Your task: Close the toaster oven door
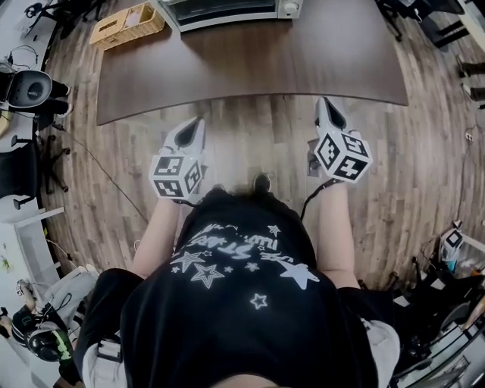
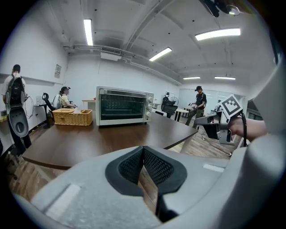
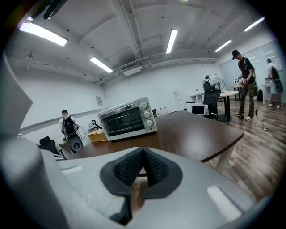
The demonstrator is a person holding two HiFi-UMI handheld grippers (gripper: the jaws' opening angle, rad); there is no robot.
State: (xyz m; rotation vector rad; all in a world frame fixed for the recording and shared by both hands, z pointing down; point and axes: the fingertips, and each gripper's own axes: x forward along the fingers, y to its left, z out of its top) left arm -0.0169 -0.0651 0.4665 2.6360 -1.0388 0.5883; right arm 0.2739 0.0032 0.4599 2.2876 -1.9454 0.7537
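A silver toaster oven stands at the far edge of the dark brown table. In the left gripper view the toaster oven faces me with its glass door upright against the front, and in the right gripper view the toaster oven looks the same. Both grippers hang over the wood floor, short of the table's near edge and far from the oven. My left gripper is shut, with nothing between its pads. My right gripper is also shut and holds nothing.
A wicker basket sits on the table left of the oven. A black chair and cables lie at the left. Desks, chairs and several people are farther off in the room. A person stands at the right.
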